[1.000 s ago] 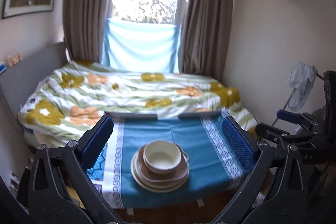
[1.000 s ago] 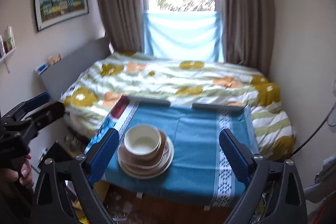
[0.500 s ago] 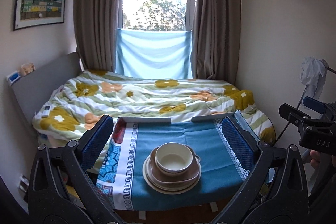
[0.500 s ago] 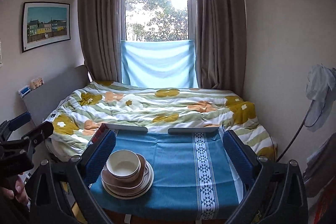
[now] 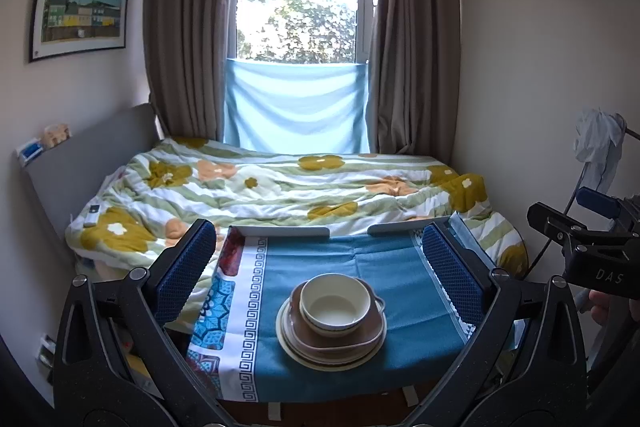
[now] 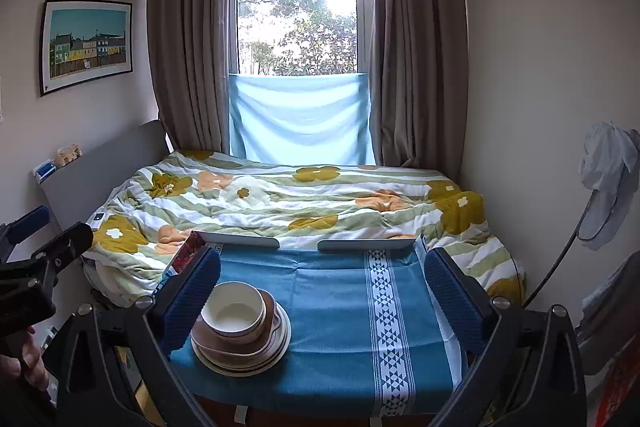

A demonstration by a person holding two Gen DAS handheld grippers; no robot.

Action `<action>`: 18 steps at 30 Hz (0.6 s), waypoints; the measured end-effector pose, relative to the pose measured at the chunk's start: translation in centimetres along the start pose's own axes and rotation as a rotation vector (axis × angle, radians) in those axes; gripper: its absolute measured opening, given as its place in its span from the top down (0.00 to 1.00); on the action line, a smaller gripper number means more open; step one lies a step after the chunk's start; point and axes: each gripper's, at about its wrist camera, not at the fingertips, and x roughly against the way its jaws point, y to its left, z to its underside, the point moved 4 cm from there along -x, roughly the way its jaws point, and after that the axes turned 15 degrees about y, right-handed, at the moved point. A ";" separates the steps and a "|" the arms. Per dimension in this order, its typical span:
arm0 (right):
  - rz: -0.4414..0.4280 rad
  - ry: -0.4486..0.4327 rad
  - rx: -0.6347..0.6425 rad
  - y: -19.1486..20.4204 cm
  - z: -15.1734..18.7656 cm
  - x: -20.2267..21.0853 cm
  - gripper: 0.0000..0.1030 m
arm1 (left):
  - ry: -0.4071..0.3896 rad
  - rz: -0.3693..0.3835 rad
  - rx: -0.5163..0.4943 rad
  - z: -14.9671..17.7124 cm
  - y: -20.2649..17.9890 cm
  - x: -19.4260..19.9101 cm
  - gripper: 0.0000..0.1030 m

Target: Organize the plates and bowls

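Since a second ago both views have lifted, showing more window. My left tool and right tool gape apart, empty. The bowl sits mouth-up on stacked plates, table's 7 o'clock area.

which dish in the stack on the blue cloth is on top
The cream bowl, the only deep, pale one; it sits in a brown dish above flat cream plates.

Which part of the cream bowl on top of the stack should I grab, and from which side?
Take the cream bowl by its rim, from above and the near side. It sits upright and uncovered atop the brown dish, so one finger can probably slip inside, one outside.
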 end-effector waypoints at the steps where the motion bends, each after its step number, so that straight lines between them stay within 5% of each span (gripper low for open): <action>1: 0.000 0.000 0.001 0.0 0.0 0.0 0.01 | 0.000 -0.002 0.000 0.0 0.0 0.0 0.00; 18: 0.000 0.004 0.002 -0.1 -0.3 -0.1 0.01 | -0.014 -0.014 -0.005 -0.2 -0.4 0.1 0.00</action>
